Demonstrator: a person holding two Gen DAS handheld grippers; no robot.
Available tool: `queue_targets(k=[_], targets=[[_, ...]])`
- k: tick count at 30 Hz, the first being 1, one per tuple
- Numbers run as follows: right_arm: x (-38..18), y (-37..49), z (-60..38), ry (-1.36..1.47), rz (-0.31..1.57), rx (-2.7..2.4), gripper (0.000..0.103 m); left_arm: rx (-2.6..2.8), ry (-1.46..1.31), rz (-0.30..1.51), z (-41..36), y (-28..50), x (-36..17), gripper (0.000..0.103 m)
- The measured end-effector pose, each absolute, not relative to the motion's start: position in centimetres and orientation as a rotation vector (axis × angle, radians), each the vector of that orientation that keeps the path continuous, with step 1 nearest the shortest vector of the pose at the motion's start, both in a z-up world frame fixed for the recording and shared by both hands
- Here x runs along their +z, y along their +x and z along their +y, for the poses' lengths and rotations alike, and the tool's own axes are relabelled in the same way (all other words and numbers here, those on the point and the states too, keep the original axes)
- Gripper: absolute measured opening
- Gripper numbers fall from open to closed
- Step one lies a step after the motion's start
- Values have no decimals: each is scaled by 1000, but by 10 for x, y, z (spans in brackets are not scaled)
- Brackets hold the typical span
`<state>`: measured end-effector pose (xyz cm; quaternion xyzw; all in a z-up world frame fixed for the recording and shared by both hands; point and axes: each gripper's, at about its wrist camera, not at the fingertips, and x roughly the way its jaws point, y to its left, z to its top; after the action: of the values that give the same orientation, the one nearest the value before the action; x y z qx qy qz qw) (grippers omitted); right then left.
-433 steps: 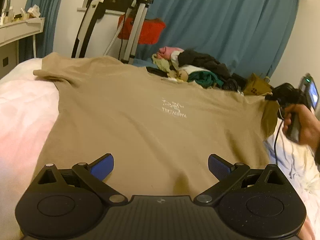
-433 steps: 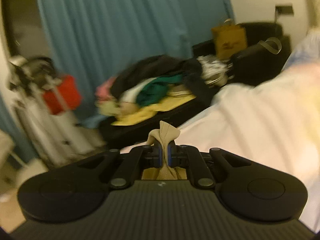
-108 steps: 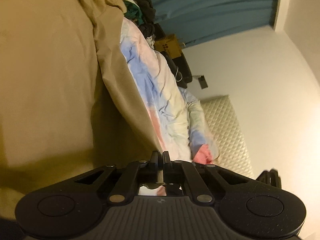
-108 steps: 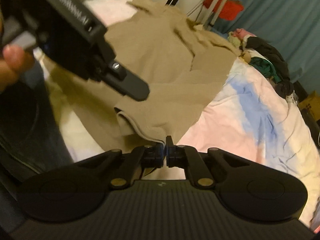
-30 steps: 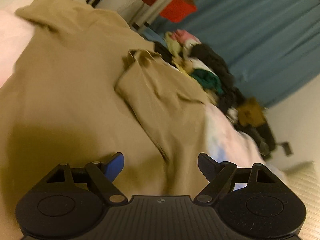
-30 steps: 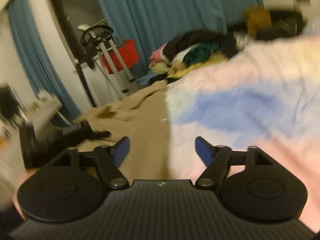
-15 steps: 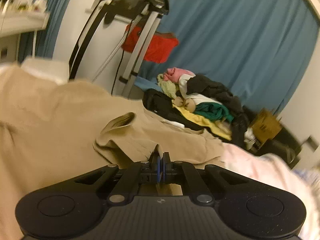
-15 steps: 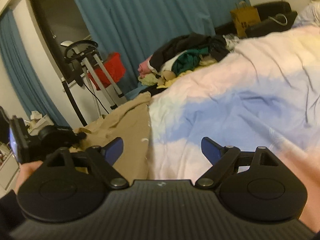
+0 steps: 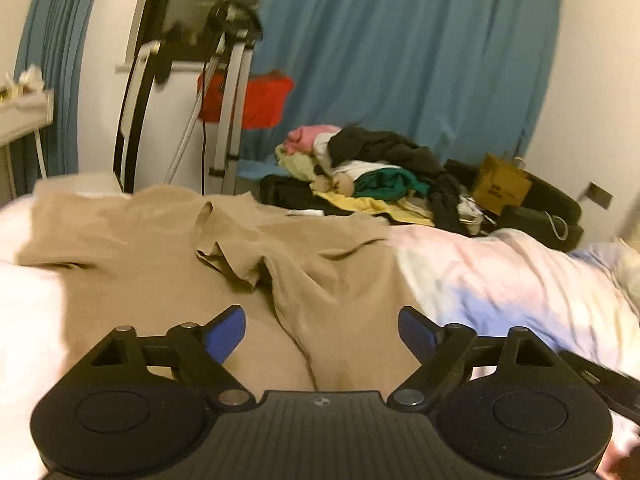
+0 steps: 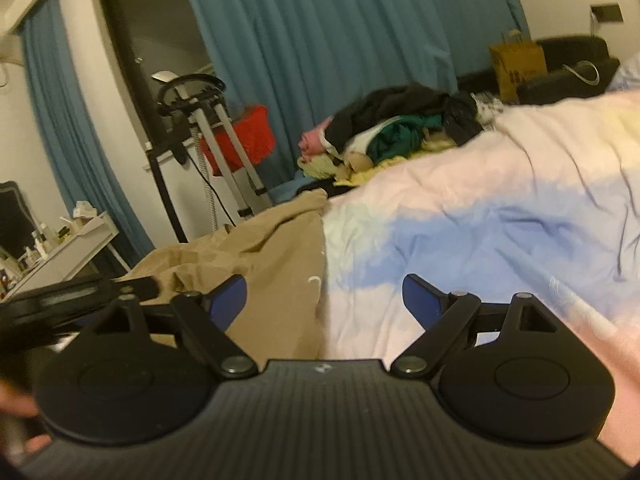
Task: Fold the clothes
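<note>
My left gripper [image 9: 321, 328] hangs with its jaws spread wide, holding nothing, just above the tan T-shirt [image 9: 168, 280] that lies across the bed [image 9: 500, 280]. One side of the shirt is folded over onto its body, the sleeve [image 9: 228, 256] rumpled near the middle. My right gripper [image 10: 324, 294] is also spread wide and empty, above the shirt's folded edge where it meets the pastel duvet. Beyond the bed I see a heap of clothes [image 9: 372, 176] before a blue curtain [image 9: 400, 60].
</note>
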<state>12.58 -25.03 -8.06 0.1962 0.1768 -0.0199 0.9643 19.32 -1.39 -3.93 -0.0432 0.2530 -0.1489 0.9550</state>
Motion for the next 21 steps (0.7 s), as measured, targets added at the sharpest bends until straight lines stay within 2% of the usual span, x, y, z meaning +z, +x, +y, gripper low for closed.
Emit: queue_targets(k=[1, 2, 10, 21], targets=[[-80, 122, -249, 396, 357, -37, 86, -300, -74, 491, -13, 174, -32, 100], [-78, 119, -248, 400, 358, -34, 86, -300, -66, 471, -12, 157, -25, 102], [-36, 54, -226, 360, 325, 16, 86, -334, -54, 383, 9, 51, 5, 103], [-32, 27, -204, 280, 341, 4, 86, -326, -89, 402, 30, 25, 7, 103]])
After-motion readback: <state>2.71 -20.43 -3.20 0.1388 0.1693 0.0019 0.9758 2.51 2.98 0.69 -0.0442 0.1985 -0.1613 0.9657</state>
